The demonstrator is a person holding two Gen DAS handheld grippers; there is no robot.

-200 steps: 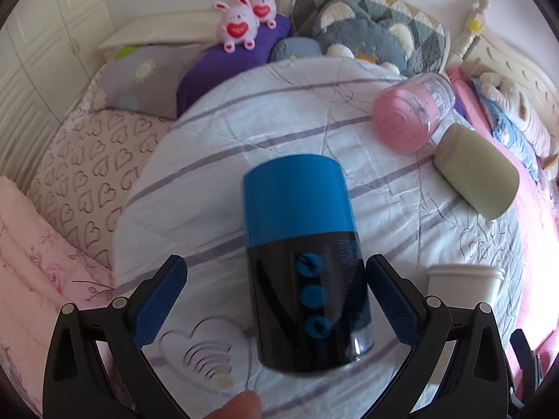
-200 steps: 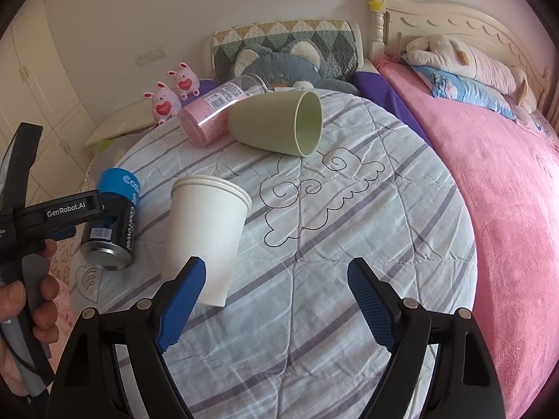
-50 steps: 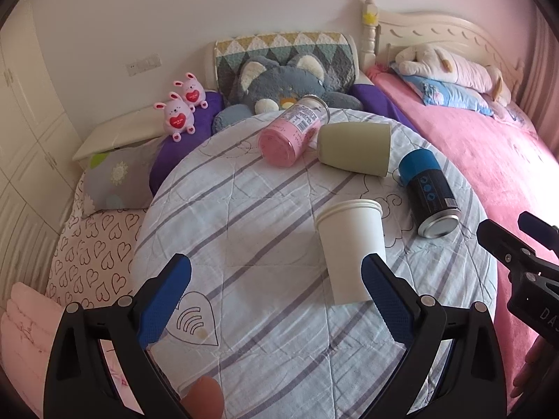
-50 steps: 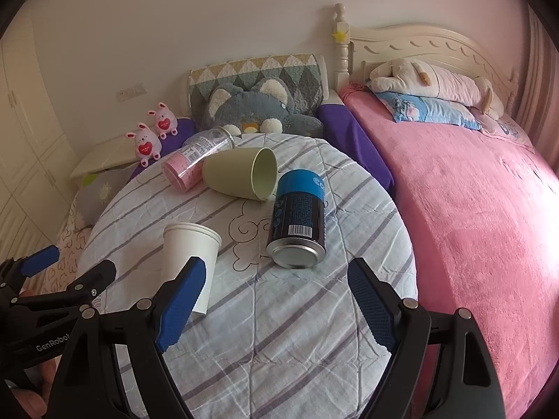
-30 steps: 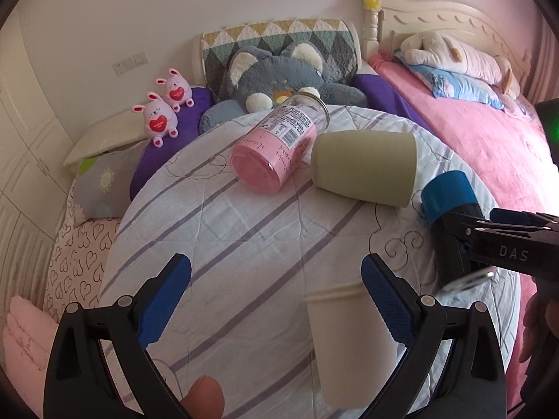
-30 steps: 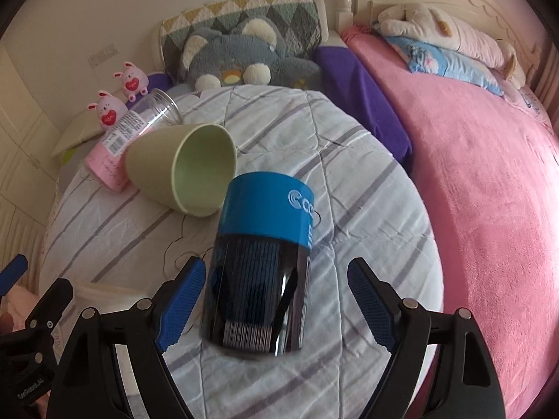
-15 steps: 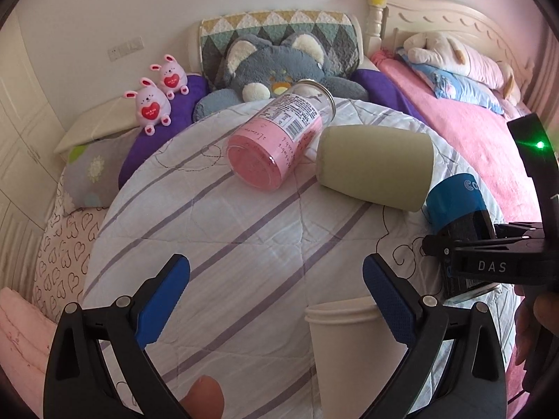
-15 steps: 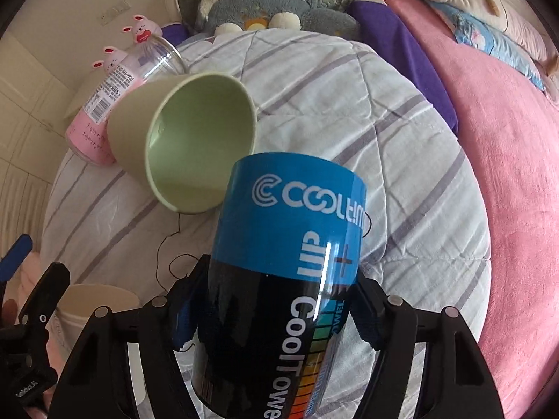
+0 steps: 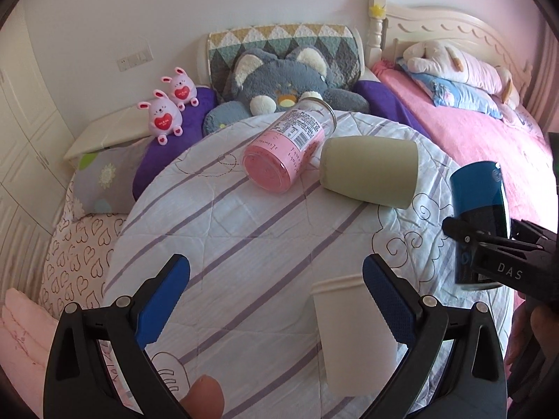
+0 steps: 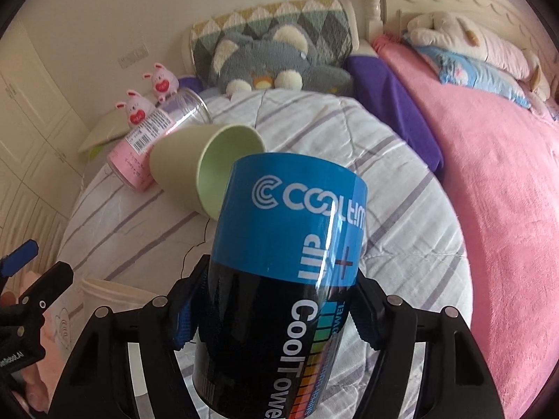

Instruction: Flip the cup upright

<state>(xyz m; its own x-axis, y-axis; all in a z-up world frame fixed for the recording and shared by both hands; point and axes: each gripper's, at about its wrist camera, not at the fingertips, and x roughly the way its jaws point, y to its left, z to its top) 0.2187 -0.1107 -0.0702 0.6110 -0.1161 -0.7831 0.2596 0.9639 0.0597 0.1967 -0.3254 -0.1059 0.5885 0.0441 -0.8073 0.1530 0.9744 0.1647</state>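
1. The right claw [image 10: 272, 317] is clamped on the blue-and-black cup [image 10: 290, 262], gripping its black lower half from both sides. The blue end points up and away and the cup leans slightly, over the right part of the round desk [image 9: 244, 230].
2. The left claw [image 9: 276, 296] is spread wide and holds nothing. It hovers over the near side of the desk, just beside the white paper cup [image 9: 353, 335], which stands upside down.
3. My reading: the step in hand is turning the blue cup in the air. Whether the blue end is the mouth or the base cannot be told here, so check that before setting down.
4. Rotate from the wrist and keep the grip firm; the glossy wall looks slippery.
5. Choose bare striped cloth to the right, away from the green cup [image 10: 206, 171] and the pink jar [image 10: 153, 139], both lying on their sides behind.
6. The cloth looks padded and uneven, so lower the cup level, let it settle flat, then release slowly.
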